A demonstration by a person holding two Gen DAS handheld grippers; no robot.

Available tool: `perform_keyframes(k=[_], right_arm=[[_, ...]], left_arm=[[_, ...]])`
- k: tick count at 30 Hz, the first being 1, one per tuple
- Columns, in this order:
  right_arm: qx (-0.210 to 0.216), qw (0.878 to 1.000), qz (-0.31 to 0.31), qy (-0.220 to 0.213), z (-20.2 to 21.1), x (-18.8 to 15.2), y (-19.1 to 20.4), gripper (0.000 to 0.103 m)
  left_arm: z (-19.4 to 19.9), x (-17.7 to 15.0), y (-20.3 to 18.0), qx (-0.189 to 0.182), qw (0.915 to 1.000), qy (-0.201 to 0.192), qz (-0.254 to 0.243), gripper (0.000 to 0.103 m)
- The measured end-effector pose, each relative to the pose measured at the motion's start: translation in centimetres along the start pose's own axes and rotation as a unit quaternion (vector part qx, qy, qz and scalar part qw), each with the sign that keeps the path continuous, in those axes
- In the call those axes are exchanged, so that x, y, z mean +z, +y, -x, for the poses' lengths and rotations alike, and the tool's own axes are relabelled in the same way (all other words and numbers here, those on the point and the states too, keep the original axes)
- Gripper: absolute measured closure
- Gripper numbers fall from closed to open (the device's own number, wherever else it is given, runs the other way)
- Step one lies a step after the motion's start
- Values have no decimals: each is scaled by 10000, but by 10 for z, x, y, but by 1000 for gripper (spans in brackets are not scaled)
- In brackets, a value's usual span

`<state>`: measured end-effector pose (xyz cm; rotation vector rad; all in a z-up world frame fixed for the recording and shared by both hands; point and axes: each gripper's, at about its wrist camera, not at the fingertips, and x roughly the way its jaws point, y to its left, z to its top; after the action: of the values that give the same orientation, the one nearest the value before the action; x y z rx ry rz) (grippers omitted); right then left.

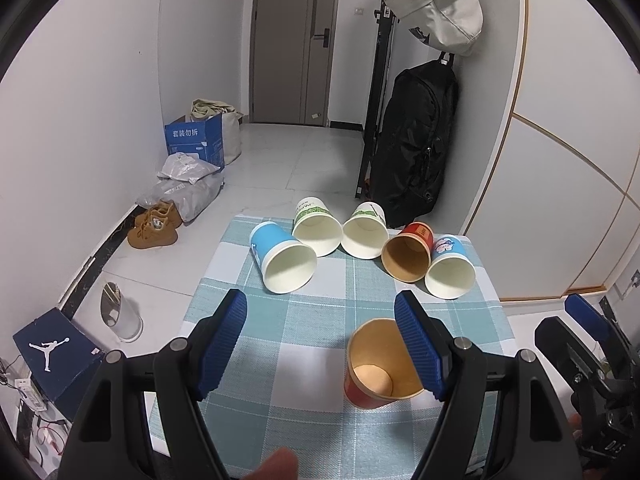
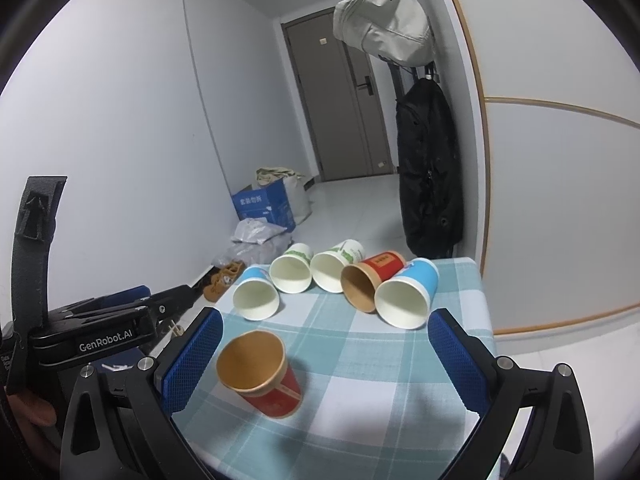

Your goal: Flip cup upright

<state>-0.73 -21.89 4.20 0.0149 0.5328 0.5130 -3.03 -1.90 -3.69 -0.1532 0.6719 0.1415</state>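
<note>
A red paper cup (image 1: 378, 366) with a brown inside stands upright on the checked cloth, beside the right finger of my open left gripper (image 1: 320, 332). It shows in the right wrist view (image 2: 260, 372) next to the left finger of my open right gripper (image 2: 324, 348). Neither gripper holds anything. Several cups lie on their sides in a row at the far edge: a blue one (image 1: 282, 258), two green-and-white ones (image 1: 316, 228) (image 1: 364, 232), a red one (image 1: 408, 252) and a blue one (image 1: 450, 268).
The small table with the blue-green checked cloth (image 1: 320, 420) ends just behind the lying cups. A black bag (image 1: 416, 148) hangs by the wall at the right. Boxes, bags and brown shoes (image 1: 154, 226) lie on the floor at the left.
</note>
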Motion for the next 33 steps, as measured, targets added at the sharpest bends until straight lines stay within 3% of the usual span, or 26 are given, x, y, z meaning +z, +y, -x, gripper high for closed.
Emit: perform_keyframes(k=[33], right_arm=[[-36, 10000, -29, 20, 0, 0, -3, 0]], left_arm=[[0, -1, 1, -189, 9998, 45, 89, 30]])
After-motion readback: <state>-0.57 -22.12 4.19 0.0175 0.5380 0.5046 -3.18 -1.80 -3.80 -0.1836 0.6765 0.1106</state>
